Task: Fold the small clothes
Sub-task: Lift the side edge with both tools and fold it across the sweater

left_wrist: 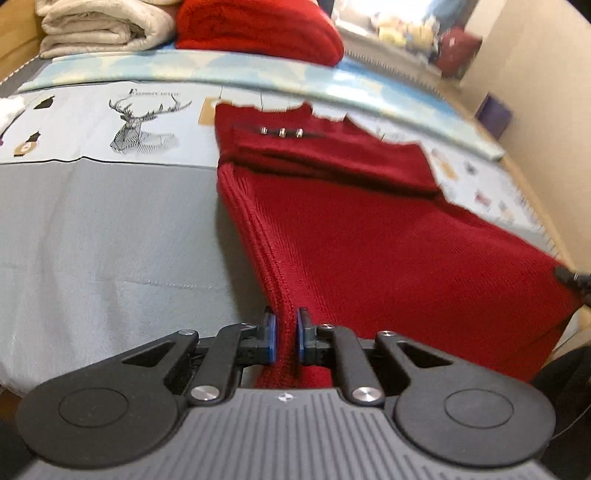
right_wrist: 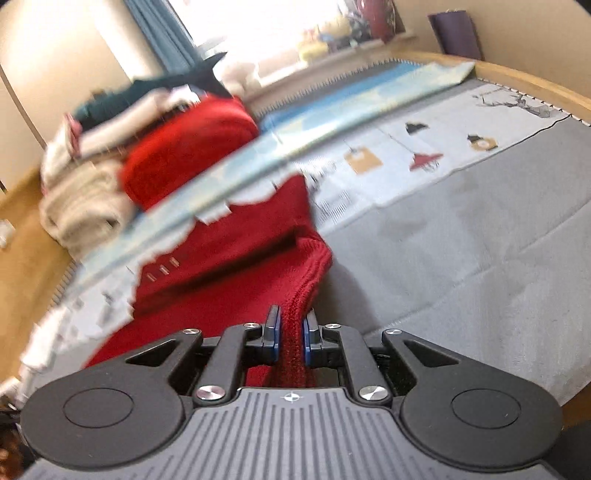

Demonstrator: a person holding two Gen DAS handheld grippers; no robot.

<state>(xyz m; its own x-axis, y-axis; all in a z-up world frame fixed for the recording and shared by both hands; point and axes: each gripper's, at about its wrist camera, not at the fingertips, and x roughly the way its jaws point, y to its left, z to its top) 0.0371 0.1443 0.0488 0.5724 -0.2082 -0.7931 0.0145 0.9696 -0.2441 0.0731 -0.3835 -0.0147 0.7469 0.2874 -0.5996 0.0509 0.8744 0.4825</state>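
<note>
A dark red knitted garment [left_wrist: 354, 221] with three small metal studs lies on the grey bedcover [left_wrist: 110, 240], its sleeve folded across the chest. My left gripper [left_wrist: 286, 339] is shut on the ribbed near-left corner of its hem, which is lifted off the cover. In the right wrist view the same red garment [right_wrist: 229, 273] stretches away, and my right gripper [right_wrist: 291, 339] is shut on the near-right corner of the hem, also raised. The tip of the right gripper [left_wrist: 570, 280] shows at the right edge of the left wrist view.
A bright red folded knit [left_wrist: 258, 29] and a cream folded towel [left_wrist: 103, 29] sit stacked at the back, beyond a light blue patterned strip [left_wrist: 258, 70]. The printed sheet with a deer drawing [left_wrist: 144, 125] lies left. The wooden bed frame [right_wrist: 517, 77] borders the mattress.
</note>
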